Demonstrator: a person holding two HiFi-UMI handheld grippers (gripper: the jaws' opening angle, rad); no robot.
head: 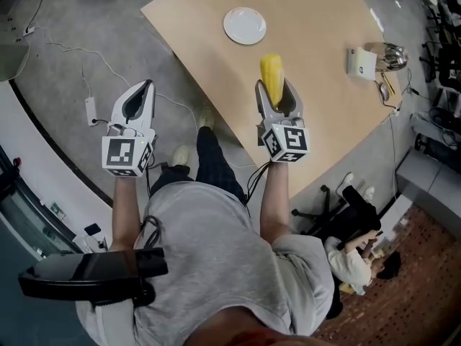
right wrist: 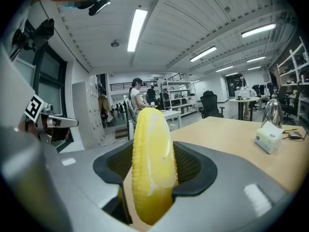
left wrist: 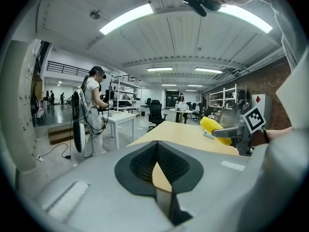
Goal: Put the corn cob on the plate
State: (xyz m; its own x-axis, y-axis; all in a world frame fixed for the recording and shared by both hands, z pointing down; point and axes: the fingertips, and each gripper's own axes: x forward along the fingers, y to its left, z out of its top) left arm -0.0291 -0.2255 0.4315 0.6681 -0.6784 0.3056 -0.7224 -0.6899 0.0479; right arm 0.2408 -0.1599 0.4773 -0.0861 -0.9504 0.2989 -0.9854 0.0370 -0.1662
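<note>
The right gripper hangs over the near edge of the table, jaws clamped on the ribbed yellow corn cob. Bare wood separates it from the white plate, which only the head view shows. The left gripper, jaws closed and empty, is over the floor.

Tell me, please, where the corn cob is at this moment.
In the head view, the corn cob is gripped in the right tool, over the near side of the wooden table, with the white plate beyond it, slightly left.
</note>
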